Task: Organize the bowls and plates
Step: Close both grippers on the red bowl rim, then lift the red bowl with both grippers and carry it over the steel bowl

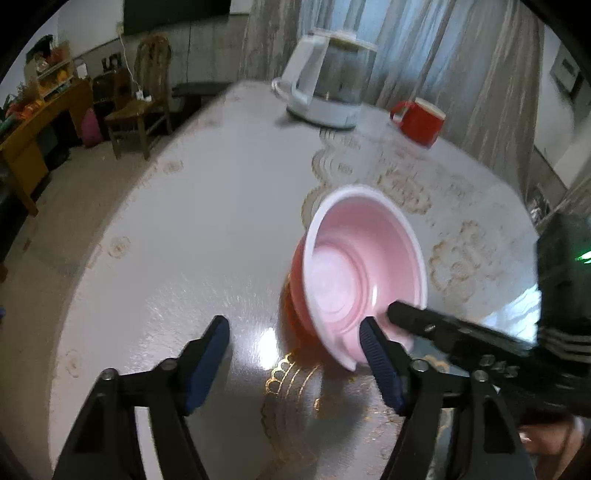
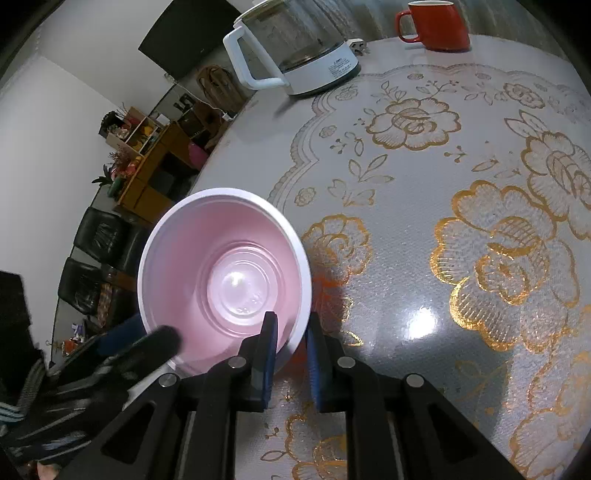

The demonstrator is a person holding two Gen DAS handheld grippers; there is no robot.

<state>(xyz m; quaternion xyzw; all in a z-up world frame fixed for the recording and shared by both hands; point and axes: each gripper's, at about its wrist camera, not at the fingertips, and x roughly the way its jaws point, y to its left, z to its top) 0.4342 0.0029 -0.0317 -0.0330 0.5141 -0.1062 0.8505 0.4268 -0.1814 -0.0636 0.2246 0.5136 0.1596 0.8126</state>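
A pink bowl (image 1: pixel 354 269) with a white rim is held tilted above the table. In the right wrist view the pink bowl (image 2: pixel 221 269) fills the lower left, and my right gripper (image 2: pixel 291 354) is shut on its near rim, one finger inside and one outside. In the left wrist view my left gripper (image 1: pixel 295 354) is open and empty, just left of and below the bowl. The right gripper's finger (image 1: pixel 436 325) reaches in from the right onto the bowl's rim. The left gripper (image 2: pixel 140 347) shows blurred at the lower left of the right wrist view.
A round table with a gold-flowered cover (image 2: pixel 480 240) lies below. A glass kettle on a white base (image 1: pixel 328 85) and a red mug (image 1: pixel 421 122) stand at the far side; both show in the right wrist view, kettle (image 2: pixel 295 48) and mug (image 2: pixel 439 26). Chairs (image 1: pixel 136 110) stand beyond the table's left edge.
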